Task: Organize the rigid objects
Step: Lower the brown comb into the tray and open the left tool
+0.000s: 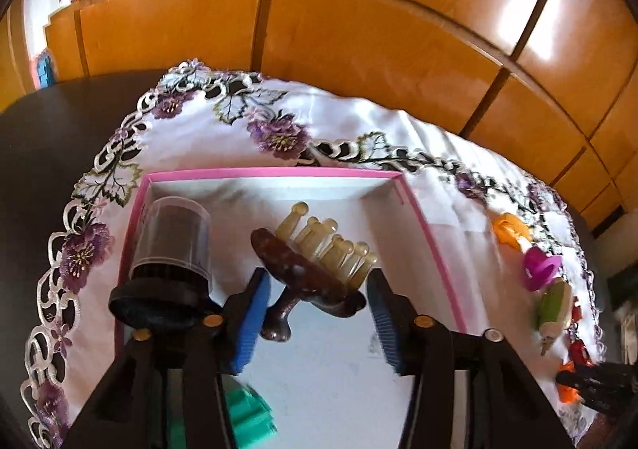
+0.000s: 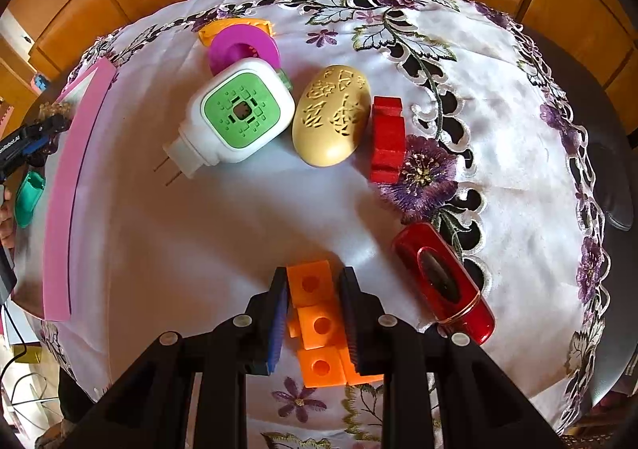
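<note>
The left gripper [image 1: 317,323] stands with its blue pads [image 1: 249,323] apart over the pink-rimmed box [image 1: 279,172]; a brown scalp massage brush [image 1: 315,269] with yellowish prongs sits between them, and neither pad seems to press on it. To its left in the box lies a clear-capped black jar [image 1: 167,253] on its side, and a teal piece [image 1: 249,415] shows below the pads. The right gripper [image 2: 315,319] is clamped on an orange block piece [image 2: 319,323] with round holes, low over the embroidered white cloth [image 2: 199,229]. Beyond it on the cloth rest a red oblong case [image 2: 442,281], a red wooden block [image 2: 386,138], a beige carved oval [image 2: 331,114], a white-and-green plug-in device [image 2: 235,114], and a magenta ring [image 2: 243,48] in front of an orange piece [image 2: 235,28].
</note>
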